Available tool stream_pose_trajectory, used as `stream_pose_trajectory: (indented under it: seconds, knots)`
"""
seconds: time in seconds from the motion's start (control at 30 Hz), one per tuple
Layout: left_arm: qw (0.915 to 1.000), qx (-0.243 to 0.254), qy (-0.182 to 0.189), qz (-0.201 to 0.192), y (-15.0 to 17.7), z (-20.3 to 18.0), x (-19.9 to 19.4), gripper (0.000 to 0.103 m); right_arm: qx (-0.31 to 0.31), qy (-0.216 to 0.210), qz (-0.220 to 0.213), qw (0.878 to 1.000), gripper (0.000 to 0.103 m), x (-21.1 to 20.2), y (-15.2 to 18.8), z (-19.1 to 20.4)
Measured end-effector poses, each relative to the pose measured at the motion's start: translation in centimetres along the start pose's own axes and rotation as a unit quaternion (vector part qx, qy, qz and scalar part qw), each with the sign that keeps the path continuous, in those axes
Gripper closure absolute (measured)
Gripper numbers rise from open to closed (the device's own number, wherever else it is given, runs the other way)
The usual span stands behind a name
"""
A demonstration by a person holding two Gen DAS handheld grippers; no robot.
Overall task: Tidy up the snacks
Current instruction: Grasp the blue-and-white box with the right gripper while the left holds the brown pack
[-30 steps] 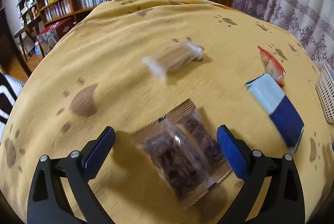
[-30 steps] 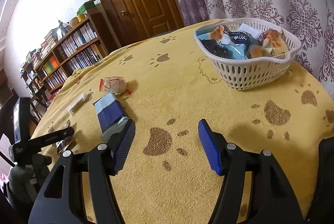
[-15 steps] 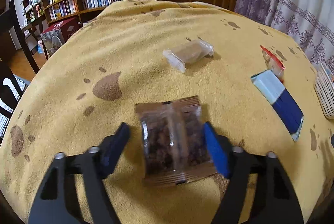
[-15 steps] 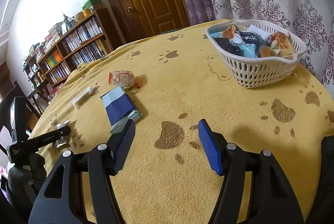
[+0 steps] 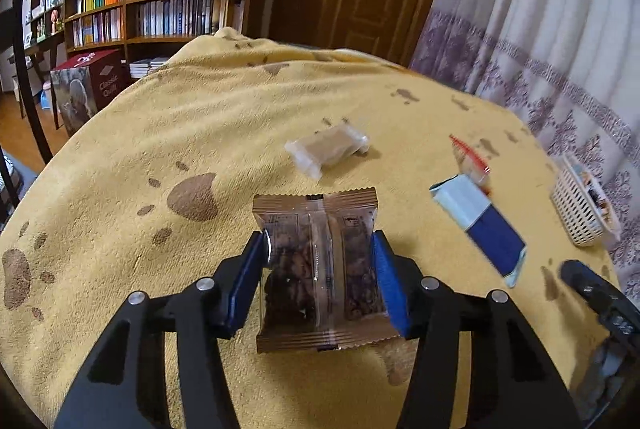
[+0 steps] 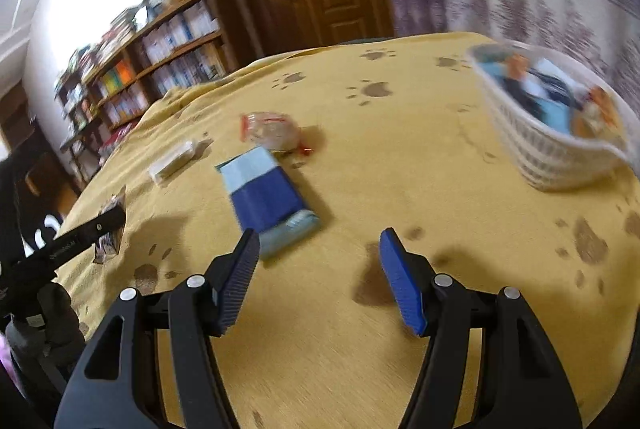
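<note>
Gripping brown snack packet (image 5: 320, 261) between both blue pads, left gripper (image 5: 318, 269) jaws just closed in on it above yellow paw-print cloth (image 5: 200, 125), right gripper (image 6: 318, 269) jaws apart, nothing between, blue packet (image 6: 266, 199) just ahead, white basket (image 6: 548, 145) of snacks far right.

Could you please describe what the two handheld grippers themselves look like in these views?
Both match: the left gripper and the right gripper have matte black plastic arms with triangular cut-outs and round silver pivot screws. The jaws carry blue ribbed pads. White lettering, too small to read, marks the left gripper's arm in the right wrist view. No cables, hands or sleeves are clearly visible.
</note>
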State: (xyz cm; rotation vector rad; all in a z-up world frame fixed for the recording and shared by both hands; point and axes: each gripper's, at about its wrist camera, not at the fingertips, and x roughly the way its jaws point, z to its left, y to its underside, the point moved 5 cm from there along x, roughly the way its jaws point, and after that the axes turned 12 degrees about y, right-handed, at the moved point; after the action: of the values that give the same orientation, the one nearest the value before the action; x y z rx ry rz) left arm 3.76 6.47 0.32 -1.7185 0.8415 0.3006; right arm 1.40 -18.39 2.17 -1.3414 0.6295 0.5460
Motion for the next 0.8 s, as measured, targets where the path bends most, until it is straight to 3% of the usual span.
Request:
stream_pose_trajectory:
  seconds: [0.33, 0.6, 0.8]
  knots:
    - [0.999, -0.027, 0.034, -0.011, 0.0, 0.6, -0.2, 0.049, -0.078, 0.003, 0.034, 0.996, 0.038, 6.3, -2.5, 4.6]
    - [0.9987, -0.033, 0.038, -0.011, 0.2, 0.7, -0.3, 0.048, -0.098, -0.023, 0.051, 0.994, 0.038, 8.2, -4.1, 6.9]
    - [0.9988, -0.031, 0.037, -0.012, 0.3, 0.7, -0.4, 0.048, -0.114, -0.017, 0.053, 0.992, 0.038, 9.0, -4.0, 7.7]
